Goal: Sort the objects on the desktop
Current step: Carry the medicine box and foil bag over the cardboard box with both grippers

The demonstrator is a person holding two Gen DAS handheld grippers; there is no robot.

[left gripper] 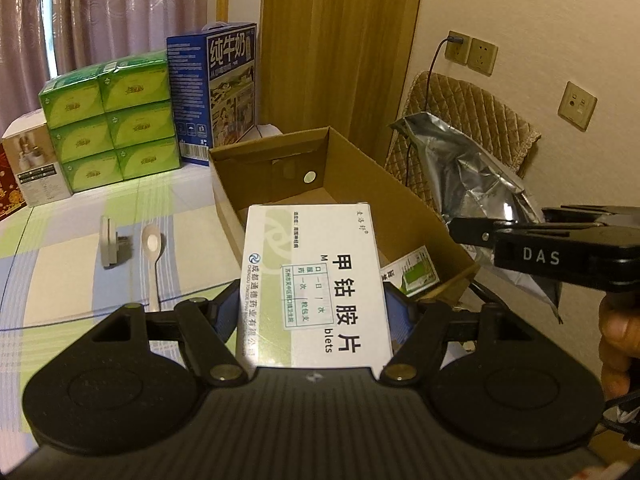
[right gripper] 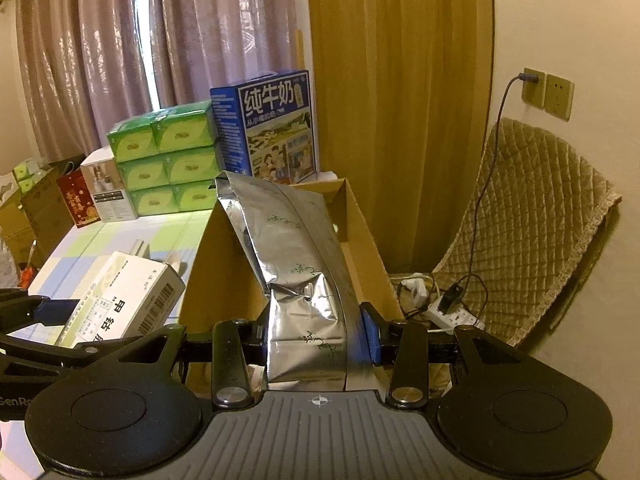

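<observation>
My left gripper is shut on a white medicine box with green print and holds it over the near edge of an open cardboard box. A small green-and-white packet lies inside the cardboard box. My right gripper is shut on a silver foil bag and holds it upright over the cardboard box. The foil bag and the right gripper also show at the right of the left wrist view. The medicine box shows at the left of the right wrist view.
A white spoon and a small grey-white object lie on the checked tablecloth. Green tissue packs, a blue milk carton box and other boxes stand at the back. A padded chair and a power strip are right.
</observation>
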